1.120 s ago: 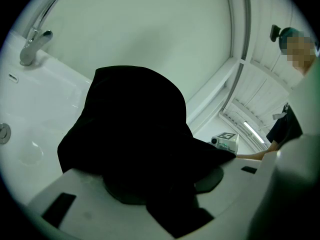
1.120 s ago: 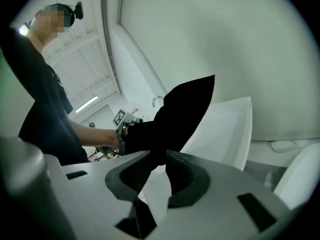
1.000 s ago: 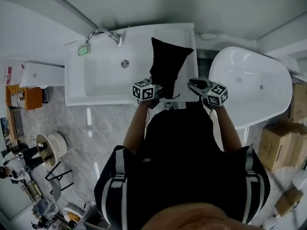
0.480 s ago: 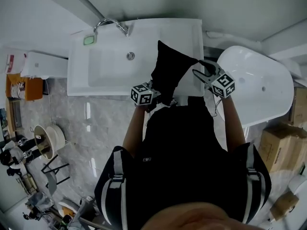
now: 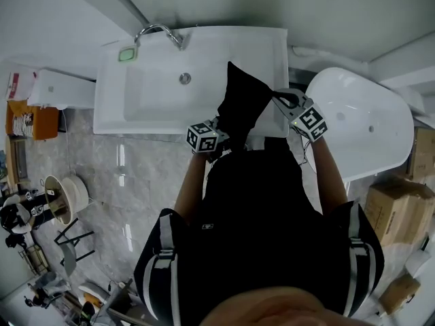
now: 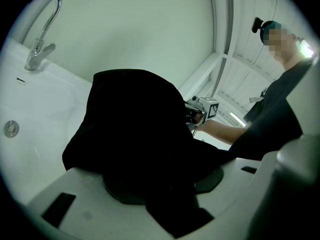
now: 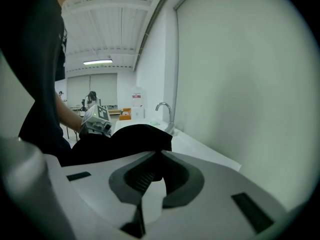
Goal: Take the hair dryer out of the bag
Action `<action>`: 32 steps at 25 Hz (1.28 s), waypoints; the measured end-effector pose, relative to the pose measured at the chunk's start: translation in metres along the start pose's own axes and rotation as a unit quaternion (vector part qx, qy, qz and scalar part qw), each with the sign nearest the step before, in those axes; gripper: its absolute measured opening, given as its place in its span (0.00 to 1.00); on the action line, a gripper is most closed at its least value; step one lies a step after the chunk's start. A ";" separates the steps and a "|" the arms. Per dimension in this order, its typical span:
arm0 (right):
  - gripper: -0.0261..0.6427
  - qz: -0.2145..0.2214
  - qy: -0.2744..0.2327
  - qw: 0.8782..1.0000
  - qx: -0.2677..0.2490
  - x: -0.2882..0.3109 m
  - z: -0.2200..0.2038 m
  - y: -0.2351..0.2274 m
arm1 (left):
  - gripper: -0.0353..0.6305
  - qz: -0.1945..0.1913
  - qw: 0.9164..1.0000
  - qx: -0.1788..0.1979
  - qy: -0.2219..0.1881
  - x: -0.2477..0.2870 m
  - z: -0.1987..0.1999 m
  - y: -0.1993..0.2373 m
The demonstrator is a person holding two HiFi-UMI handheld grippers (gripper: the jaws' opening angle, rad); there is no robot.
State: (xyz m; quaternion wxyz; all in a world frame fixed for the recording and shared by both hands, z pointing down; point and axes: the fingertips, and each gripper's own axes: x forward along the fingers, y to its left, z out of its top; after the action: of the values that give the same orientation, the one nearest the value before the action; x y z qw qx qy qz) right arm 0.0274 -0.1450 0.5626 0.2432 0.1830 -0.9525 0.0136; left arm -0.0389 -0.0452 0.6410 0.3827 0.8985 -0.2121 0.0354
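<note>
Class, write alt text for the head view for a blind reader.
Seen from above, a person grips a black bag at the right side of a white sink: the left gripper clamps its near edge, and the right gripper, whose jaws have just been closing, pinches its right edge. A white bathtub stands further right.

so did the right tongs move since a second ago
Yes: the right tongs went farther along the right rim of the sink, away from its front edge, and have just been closing on the bag.
</note>
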 end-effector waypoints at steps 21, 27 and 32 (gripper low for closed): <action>0.15 -0.220 0.051 0.970 -0.091 -0.077 0.018 -0.132 | 0.35 -0.032 0.999 -0.013 0.028 0.015 -0.024 -0.012; 0.15 -0.268 0.035 0.957 -0.106 -0.102 0.047 -0.166 | 0.35 -0.050 0.998 -0.018 0.042 0.027 -0.036 -0.025; 0.15 -0.294 0.007 0.949 -0.112 -0.126 0.072 -0.186 | 0.35 -0.051 0.997 -0.016 0.050 0.027 -0.042 -0.027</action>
State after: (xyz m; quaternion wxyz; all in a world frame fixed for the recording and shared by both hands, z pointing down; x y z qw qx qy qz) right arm 0.1626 -0.2834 0.4282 0.2619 0.4263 -0.8503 -0.1637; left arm 0.0005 -0.0084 0.6581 0.4084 0.8990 -0.1475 0.0573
